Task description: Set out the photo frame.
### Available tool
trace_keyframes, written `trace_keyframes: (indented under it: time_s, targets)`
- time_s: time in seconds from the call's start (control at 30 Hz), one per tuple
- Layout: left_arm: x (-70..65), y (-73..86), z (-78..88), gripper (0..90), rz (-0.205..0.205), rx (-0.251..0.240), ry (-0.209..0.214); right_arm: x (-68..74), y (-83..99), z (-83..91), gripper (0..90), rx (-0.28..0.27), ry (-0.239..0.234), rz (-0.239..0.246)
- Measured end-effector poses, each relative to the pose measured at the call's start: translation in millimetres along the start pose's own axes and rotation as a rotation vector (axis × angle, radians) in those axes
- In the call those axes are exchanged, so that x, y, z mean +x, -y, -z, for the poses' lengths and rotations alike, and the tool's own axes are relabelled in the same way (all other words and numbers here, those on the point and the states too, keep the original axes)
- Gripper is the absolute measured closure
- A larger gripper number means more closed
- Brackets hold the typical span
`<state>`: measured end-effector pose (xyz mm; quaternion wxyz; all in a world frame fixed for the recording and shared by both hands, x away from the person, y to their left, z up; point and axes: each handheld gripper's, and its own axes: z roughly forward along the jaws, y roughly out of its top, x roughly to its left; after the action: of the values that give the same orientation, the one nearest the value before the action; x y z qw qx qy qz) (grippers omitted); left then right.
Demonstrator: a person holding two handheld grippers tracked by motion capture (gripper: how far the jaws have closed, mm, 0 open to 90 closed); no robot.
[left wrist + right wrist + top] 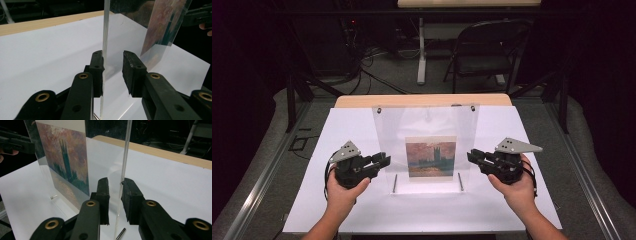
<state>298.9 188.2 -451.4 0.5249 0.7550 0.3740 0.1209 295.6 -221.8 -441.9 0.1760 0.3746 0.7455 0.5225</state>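
A clear acrylic panel (427,125) stands upright on the white sheet (362,210), with a painting print (430,157) of a dark tower under an orange sky in its lower middle. My left gripper (384,160) is at the panel's left edge and my right gripper (472,156) at its right edge. In the left gripper view the panel edge (106,30) runs between the jaws of the gripper (113,65), against the left pad, with a gap to the right pad. In the right gripper view the edge (126,150) lies against the right pad of the gripper (115,190), clear of the left one.
Two thin metal pins (395,183) (460,181) lie on the sheet at the panel's foot. The wooden table edge (422,100) shows behind the sheet. A folding chair (487,50) and a table leg (421,55) stand beyond. Metal rails run along both sides.
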Motion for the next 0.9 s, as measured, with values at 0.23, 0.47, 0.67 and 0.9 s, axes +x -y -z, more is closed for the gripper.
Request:
trace_keyframes:
  time_s: [0.23, 0.47, 0.67, 0.9]
  targets:
    - [0.5, -0.8, -0.1, 70.3, -0.002, 0.007, -0.002, -2.1, -0.1, -1.0, 76.3, -0.005, -0.01, -0.011]
    - [0.5, -1.2, 0.0, 70.0, 0.003, 0.008, 0.001, -3.5, -0.3, -1.2, 75.6, -0.003, -0.022, -0.022]
    - [0.0, -2.0, 0.3, 69.9, 0.001, 0.014, 0.003, -3.8, -1.0, -0.7, 74.4, 0.004, -0.03, -0.021]
    - [-1.9, -5.1, 5.0, 61.5, 0.012, -0.003, 0.004, -3.2, -1.8, 0.4, 62.5, -0.012, -0.052, -0.014]
